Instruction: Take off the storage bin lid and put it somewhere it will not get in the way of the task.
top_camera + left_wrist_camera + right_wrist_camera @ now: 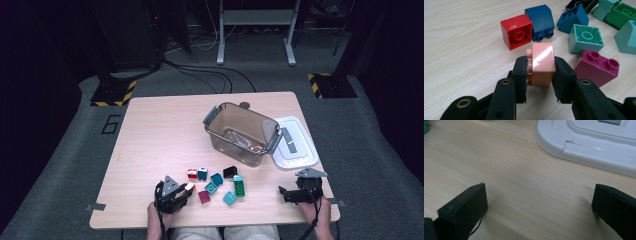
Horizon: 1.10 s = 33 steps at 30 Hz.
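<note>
With my left tongs (541,72) clamped on the peach brick (542,65) at the near desk (165,130) edge and my right tongs (539,202) wide and idle, I'd lift straight up, clearing the magenta brick (599,67).

Nine toy bricks can be counted on the table (150,130), clustered low in the middle of the high view: one red brick (192,173), one dark blue brick (202,173), one black brick (230,172), one green brick (239,187), one magenta brick (204,196), one peach brick (189,187) at the lower left of the group, and three teal bricks (216,178). One clear plastic box (242,133) is seen right of centre, and one white lid (296,142) is laid beside it. Two hand-held grippers are counted, a left gripper (186,190) and a right gripper (284,194), along the lower edge
</note>
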### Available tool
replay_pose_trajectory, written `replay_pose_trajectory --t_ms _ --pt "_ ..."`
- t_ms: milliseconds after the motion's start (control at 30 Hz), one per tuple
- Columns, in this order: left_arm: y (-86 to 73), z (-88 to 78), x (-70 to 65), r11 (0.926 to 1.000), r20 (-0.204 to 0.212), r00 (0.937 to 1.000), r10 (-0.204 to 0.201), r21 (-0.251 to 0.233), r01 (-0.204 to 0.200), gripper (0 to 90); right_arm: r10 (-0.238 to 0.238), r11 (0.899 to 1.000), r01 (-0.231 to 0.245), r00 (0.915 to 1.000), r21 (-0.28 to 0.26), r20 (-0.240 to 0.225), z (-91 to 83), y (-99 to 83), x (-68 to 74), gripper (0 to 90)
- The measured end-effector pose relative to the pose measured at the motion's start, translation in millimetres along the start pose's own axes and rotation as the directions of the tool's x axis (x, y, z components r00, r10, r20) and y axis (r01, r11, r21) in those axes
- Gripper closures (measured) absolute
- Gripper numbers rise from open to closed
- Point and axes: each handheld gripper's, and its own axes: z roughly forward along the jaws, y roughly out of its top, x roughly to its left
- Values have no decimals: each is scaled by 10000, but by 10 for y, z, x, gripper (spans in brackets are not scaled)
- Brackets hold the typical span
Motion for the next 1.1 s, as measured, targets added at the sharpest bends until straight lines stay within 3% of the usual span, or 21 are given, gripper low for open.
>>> replay_pose_trajectory --t_ms 233,1100 --pt "11 1 13 9997 0 9999 -161 -170 161 664 -7 10000 7 10000 0 -7 0 0 -1 0" --pt "308 -138 54 9993 -12 9995 324 -186 -324 664 136 9999 -136 9999 17 89 -5 -4 16 0"
